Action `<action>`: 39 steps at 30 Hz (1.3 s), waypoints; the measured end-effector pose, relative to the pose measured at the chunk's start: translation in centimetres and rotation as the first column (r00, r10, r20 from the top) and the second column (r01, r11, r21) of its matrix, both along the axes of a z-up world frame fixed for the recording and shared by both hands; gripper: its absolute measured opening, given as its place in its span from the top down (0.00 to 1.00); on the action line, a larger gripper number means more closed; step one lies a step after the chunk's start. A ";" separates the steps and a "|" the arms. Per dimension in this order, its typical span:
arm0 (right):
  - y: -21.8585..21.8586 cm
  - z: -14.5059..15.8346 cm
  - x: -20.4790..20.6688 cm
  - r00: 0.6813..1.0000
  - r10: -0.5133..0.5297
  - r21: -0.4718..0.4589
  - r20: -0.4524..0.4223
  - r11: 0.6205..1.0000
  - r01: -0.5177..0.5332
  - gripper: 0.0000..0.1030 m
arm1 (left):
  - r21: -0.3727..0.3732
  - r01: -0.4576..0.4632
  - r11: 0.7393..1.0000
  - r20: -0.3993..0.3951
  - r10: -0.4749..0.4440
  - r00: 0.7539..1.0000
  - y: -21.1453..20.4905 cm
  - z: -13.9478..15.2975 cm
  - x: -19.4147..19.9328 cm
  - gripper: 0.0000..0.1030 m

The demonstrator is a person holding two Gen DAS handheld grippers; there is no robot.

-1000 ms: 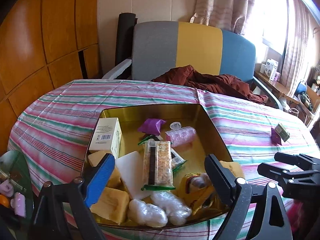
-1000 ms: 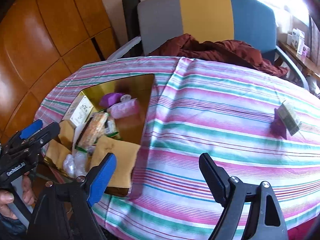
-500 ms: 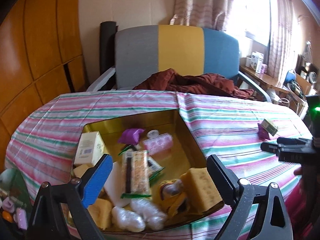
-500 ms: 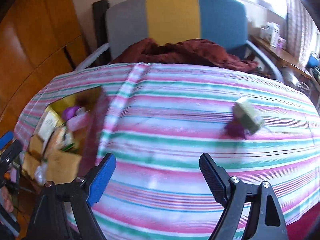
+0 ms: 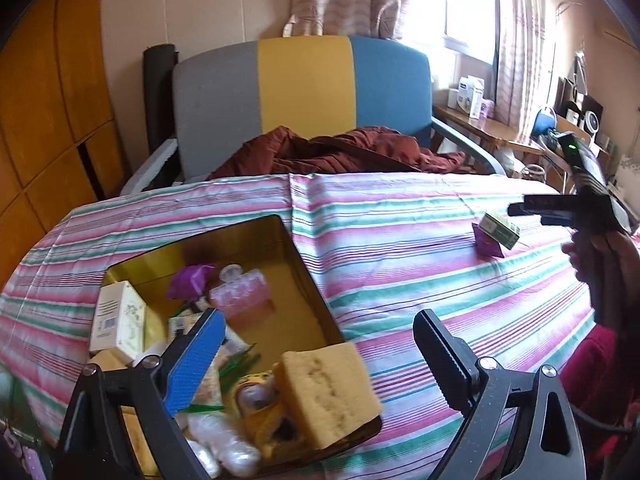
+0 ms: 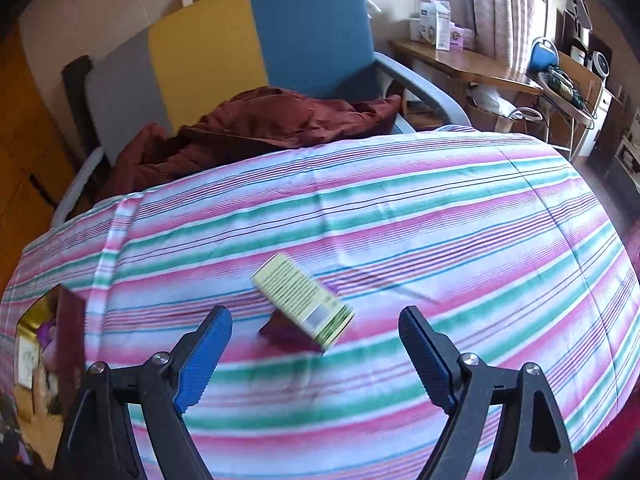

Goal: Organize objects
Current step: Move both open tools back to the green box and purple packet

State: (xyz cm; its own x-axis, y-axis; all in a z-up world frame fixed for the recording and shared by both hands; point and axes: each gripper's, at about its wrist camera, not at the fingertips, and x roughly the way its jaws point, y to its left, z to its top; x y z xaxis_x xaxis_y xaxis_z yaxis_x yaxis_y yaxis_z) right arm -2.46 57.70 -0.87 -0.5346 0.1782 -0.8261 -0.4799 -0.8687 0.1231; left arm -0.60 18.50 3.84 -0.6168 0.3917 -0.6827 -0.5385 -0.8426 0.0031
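Filling only the left view, the gold tin [image 5: 308, 264] holds sponges [image 5: 328, 392].

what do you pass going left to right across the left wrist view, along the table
white box → purple wrapper → pink bottle → yellow sponge → green box → right gripper

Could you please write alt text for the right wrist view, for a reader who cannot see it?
The right gripper, jaws open and empty, points at a small green box leaning on a purple item on a striped tablecloth. Behind stands a grey, yellow and blue chair.
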 end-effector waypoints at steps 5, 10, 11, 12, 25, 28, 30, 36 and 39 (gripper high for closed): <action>1.9 -1.6 -1.8 1.000 0.003 -0.087 -0.022 0.996 -0.005 0.16 | -0.021 0.022 1.000 0.018 -0.022 1.000 1.7 -0.6 -0.5 0.07; 1.2 -3.1 -3.0 0.981 0.156 -0.361 -0.112 0.914 -0.186 0.16 | -0.026 0.043 0.999 0.049 -0.042 0.998 3.6 -1.0 -1.2 0.07; 0.7 -2.9 -2.9 0.978 0.173 -0.357 -0.117 0.912 -0.204 0.16 | -0.027 0.045 0.999 0.054 -0.044 0.998 3.9 -1.0 -1.4 0.07; 0.2 -2.6 -2.9 0.976 0.183 -0.334 -0.118 0.918 -0.213 0.16 | -0.027 0.049 0.998 0.061 -0.047 0.997 4.3 -1.1 -1.5 0.07; 5.4 -2.6 -0.2 0.991 -0.110 -0.350 -0.077 0.934 0.077 0.16 | -0.086 0.156 0.984 0.129 -0.144 0.981 12.7 -2.5 -2.2 0.07; 5.9 -2.6 0.2 0.990 -0.126 -0.362 -0.067 0.928 0.094 0.16 | -0.114 0.209 0.971 0.120 -0.195 0.973 15.6 -3.3 -2.0 0.08; 6.0 -2.6 0.2 0.990 -0.123 -0.368 -0.066 0.925 0.090 0.16 | -0.126 0.258 0.958 0.118 -0.244 0.963 17.7 -4.0 -1.9 0.11; 5.7 -3.0 0.0 0.995 -0.089 -0.380 -0.043 0.923 0.066 0.16 | -0.149 0.371 0.916 0.122 -0.356 0.927 23.1 -6.0 -2.2 0.22; 5.7 -3.3 -0.3 0.996 -0.081 -0.381 -0.032 0.923 0.063 0.16 | -0.160 0.397 0.904 0.111 -0.383 0.917 25.1 -6.8 -2.5 0.24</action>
State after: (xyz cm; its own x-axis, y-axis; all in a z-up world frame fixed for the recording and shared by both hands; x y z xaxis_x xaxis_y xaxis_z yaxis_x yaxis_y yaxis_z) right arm -2.76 63.36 -4.21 -0.5713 -0.1041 -0.8141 -0.5250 -0.7161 0.4600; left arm -3.09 43.62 -2.99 -0.3833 0.4601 -0.8009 -0.8284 -0.5548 0.0778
